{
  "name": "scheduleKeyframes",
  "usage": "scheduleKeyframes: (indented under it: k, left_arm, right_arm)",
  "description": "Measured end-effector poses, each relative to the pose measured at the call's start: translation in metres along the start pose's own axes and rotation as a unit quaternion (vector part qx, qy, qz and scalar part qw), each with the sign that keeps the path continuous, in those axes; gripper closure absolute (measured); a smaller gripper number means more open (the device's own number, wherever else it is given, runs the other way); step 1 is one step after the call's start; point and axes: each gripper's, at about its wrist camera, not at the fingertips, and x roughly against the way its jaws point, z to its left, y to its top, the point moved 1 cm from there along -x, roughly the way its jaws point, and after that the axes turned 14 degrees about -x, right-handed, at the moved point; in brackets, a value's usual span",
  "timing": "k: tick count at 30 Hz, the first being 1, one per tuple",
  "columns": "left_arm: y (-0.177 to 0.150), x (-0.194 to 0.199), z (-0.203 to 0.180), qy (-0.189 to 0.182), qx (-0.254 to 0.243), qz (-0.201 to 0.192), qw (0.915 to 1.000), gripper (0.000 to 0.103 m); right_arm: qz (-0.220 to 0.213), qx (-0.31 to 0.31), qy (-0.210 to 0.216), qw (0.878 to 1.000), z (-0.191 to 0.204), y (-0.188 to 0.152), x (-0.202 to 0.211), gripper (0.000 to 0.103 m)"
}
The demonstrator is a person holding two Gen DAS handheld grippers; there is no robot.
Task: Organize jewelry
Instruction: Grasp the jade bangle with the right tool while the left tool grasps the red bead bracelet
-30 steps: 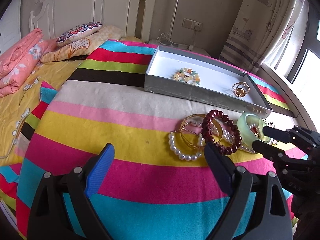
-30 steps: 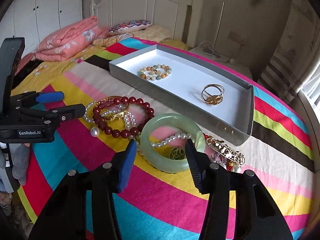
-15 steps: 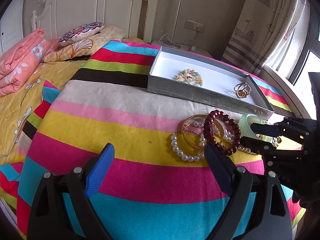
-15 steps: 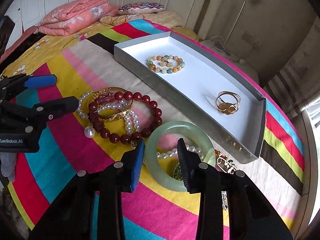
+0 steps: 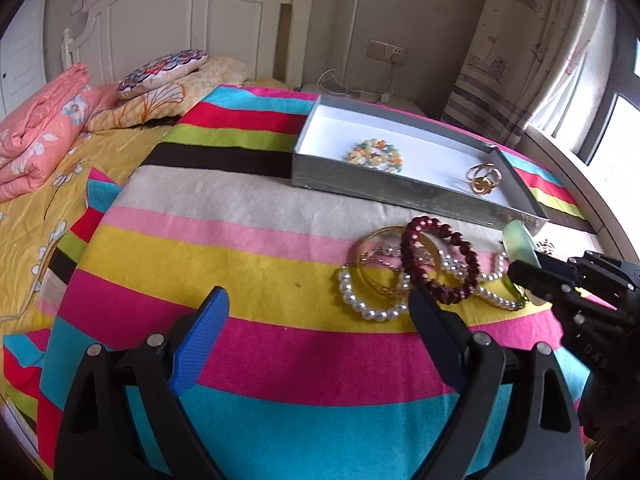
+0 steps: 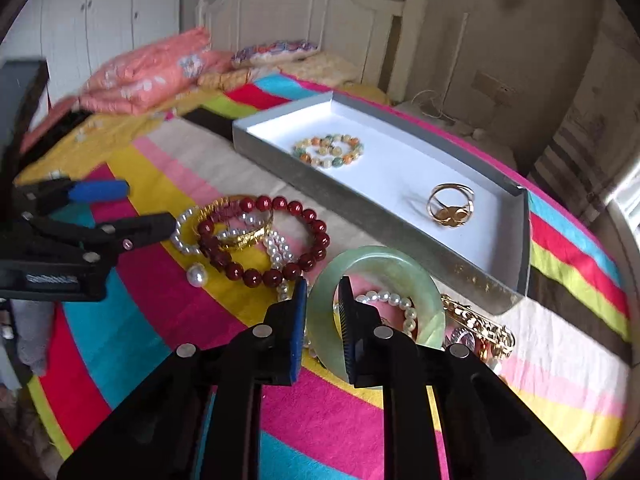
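Right wrist view: the right gripper has just been closing, and its jaws now clamp the near rim of a green jade bangle, one finger outside the ring, the other inside it. The bangle tilts up off a striped blanket on a bed, leaning over a strand of small pearls. Just left of it lie a dark red bead bracelet, a gold bangle and a pearl bracelet, overlapping in a heap. Gold chain pieces sit just right of the jade bangle. Beyond, a shallow grey tray with a white floor holds a pastel bead bracelet at its far left and a gold ring toward its right end.

In the left wrist view, the left gripper hovers over the blanket near the heap, jaws spread wide with nothing between them. The jade bangle shows edge-on at the right, in front of the tray's near right corner, held by the right gripper. Folded pink bedding and pillows lie far left by the headboard.
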Motion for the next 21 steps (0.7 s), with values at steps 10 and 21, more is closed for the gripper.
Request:
scheduleKeyframes:
  k: [10, 21]
  left_arm:
    - [0.031, -0.009, -0.034, -0.045, -0.039, 0.002, 0.9982, 0.026]
    - [0.025, -0.037, -0.026, -0.084, -0.009, 0.024, 0.9962, 0.044]
  right_arm:
    - [-0.062, -0.090, 0.055, 0.992, -0.030, -0.005, 0.043, 0.087]
    - [-0.082, -0.092, 0.026, 0.992, -0.024, -0.003, 0.054, 0.087]
